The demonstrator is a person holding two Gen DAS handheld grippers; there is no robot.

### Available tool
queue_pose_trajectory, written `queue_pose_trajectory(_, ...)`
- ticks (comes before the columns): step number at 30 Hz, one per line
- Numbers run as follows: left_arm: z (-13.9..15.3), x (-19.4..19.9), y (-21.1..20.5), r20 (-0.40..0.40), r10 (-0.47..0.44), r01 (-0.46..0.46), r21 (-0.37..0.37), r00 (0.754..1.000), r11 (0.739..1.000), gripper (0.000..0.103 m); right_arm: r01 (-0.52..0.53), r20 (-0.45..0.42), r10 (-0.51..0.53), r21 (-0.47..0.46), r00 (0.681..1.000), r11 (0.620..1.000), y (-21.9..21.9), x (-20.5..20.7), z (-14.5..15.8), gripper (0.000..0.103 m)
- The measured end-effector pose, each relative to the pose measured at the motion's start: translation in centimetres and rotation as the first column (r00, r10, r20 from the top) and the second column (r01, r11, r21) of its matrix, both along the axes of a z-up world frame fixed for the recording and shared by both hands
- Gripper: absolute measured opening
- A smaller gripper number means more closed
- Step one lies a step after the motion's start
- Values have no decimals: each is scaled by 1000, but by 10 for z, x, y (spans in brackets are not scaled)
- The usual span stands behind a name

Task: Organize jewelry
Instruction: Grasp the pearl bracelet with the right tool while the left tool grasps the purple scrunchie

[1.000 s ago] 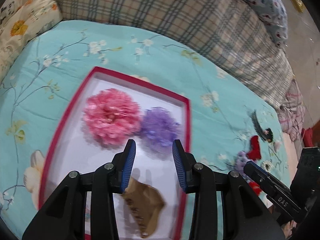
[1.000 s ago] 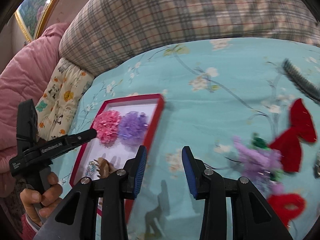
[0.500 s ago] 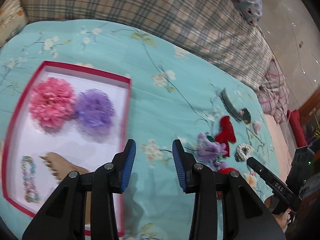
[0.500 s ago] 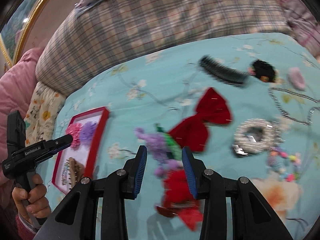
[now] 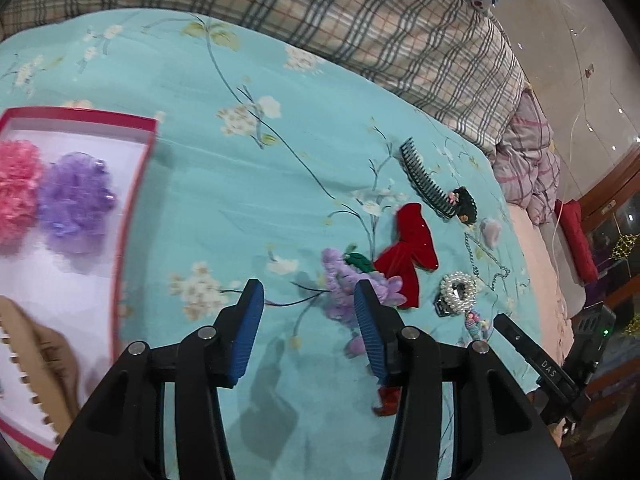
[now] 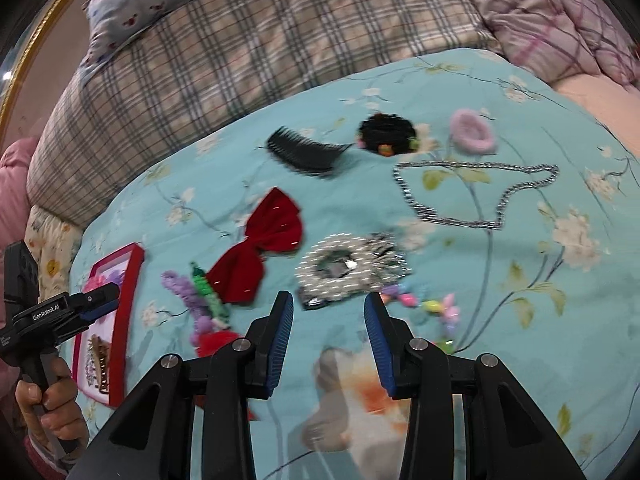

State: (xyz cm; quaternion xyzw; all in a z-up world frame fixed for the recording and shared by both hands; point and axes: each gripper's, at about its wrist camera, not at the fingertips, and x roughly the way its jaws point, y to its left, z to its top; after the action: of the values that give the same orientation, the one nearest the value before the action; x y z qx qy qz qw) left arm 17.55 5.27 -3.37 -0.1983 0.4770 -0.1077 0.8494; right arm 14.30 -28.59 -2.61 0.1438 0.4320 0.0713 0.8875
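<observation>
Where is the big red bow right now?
The red bow lies on the teal blanket, mid-left in the right wrist view, below the black comb and left of the pearl clip.

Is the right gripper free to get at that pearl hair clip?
Probably yes. The right gripper is open and empty, the pearl hair clip lies just ahead on the quilt, nothing covering it.

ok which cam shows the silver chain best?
Right wrist: the whole chain lies as an open loop, nothing covering it. Left wrist shows only a thin foreshortened strand near the pearl clip.
</observation>
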Motion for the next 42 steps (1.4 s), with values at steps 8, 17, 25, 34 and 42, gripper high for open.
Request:
queue_pose_trajectory(8, -15, 16, -20, -38, -20, 20, -14, 999, 1000, 45, 7, -23, -8, -15, 1000, 1000, -11, 16, -12, 40)
queue_pose_trajectory(17, -29, 25, -24, -65, -18, 16, -31, 998, 999, 45, 11, -34, -12, -36, 999, 999, -5, 29, -21, 42)
queue_pose_trajectory(25, -43, 36, -25, -88, -14, 6, -85, 996, 996, 45, 18, -79, -25, -89, 997, 996, -3, 45, -36, 46)
queue_pose_trajectory(34, -46, 33, -29, -97, -37, 25, -124, 995, 992, 45, 27, -73, -32, -69, 997, 997, -11, 38, -36, 22)
queue_pose_trajectory(42, -47, 26, -36, -82, -44, 35, -111, 996, 993, 67, 25, -65, -28, -46, 997, 999, -12, 35, -35, 0)
